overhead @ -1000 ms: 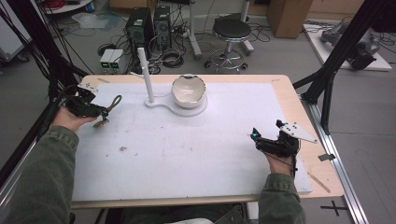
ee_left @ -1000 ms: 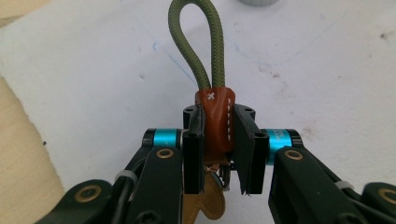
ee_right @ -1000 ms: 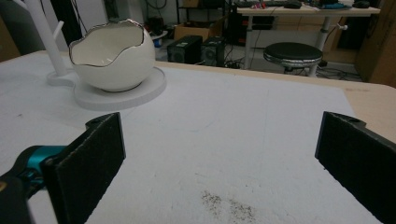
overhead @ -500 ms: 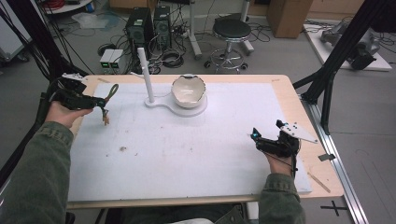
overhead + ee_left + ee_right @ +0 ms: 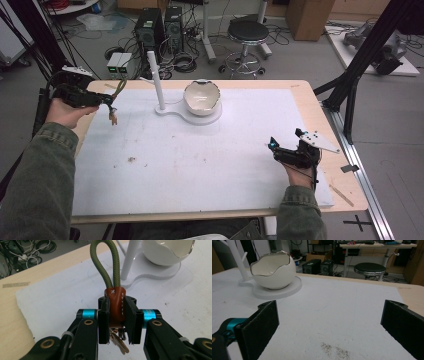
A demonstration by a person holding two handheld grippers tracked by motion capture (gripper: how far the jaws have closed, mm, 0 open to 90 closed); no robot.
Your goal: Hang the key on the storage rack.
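A keychain (image 5: 115, 305) with an olive-green cord loop, a brown stitched leather tab and keys hangs in my left gripper (image 5: 117, 315). Its pads (image 5: 103, 322) are shut on the leather tab. In the high view the left gripper (image 5: 107, 99) is held above the table's far-left corner, the cord (image 5: 119, 89) poking out and a key (image 5: 114, 119) dangling below. My right gripper (image 5: 274, 145) rests low at the right side of the white mat, its jaws wide open in the right gripper view (image 5: 329, 317) with nothing between them.
A white stand with an upright post (image 5: 155, 80) and a round base bearing an eggshell-shaped white bowl (image 5: 201, 97) sits at the mat's far middle. The white mat (image 5: 200, 165) covers the wooden table; a dirt speck (image 5: 131, 160) lies on it. Bowl (image 5: 273, 271) is ahead-left of the right gripper.
My left hand has lifted the keychain off the mat and drawn it up toward the table's far-left corner. The right hand has stayed put.
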